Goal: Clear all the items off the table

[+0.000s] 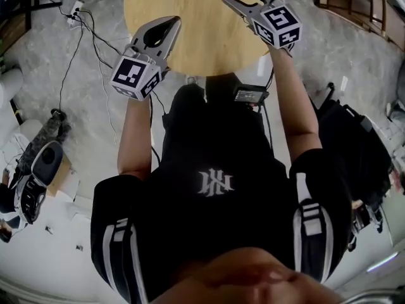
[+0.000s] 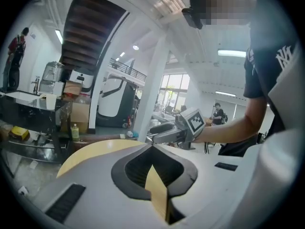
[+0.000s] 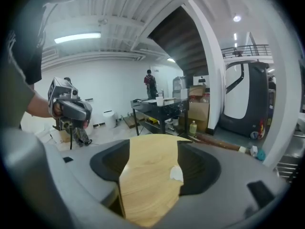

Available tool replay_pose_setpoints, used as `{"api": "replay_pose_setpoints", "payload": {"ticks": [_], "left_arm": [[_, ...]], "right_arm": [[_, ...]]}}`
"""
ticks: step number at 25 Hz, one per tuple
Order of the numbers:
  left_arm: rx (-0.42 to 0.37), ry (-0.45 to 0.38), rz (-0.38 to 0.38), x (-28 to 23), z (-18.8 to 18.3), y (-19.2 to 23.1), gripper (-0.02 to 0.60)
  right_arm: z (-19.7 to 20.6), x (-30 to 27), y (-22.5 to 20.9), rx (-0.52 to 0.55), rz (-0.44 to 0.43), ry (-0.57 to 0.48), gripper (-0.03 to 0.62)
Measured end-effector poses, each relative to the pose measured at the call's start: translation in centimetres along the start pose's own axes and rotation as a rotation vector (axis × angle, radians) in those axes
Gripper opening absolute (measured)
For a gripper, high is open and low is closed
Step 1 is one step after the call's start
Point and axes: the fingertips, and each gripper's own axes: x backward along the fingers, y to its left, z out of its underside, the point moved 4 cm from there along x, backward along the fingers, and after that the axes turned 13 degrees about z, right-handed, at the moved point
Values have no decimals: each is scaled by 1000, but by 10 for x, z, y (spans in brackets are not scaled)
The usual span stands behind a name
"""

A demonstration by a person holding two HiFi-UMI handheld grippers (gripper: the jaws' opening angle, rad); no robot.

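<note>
Round wooden table (image 1: 190, 30) lay in front of the person. Left gripper (image 2: 152, 145) hung over its near edge, jaws closed tip to tip, empty. Right gripper (image 3: 153, 144) was over the tabletop, jaws wide, pressing on nothing. Small white scrap (image 3: 176, 174) lay on the table between those jaws, close by the right-hand one.
</note>
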Motion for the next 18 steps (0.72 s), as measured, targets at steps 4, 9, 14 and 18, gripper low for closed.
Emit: {"api": "replay_pose_setpoints", "payload": {"ticks": [4, 9, 14, 18], "left_arm": [[46, 49, -2, -28, 18, 39, 12], [106, 36, -10, -60, 30, 62, 12], [139, 41, -16, -71, 45, 72, 12], [144, 52, -28, -71, 48, 71, 12]], "right_arm": [[15, -67, -17, 47, -41, 69, 394], [44, -112, -39, 75, -68, 147, 394], [72, -141, -44, 107, -78, 244, 394], [94, -149, -47, 176, -100, 334, 359]]}}
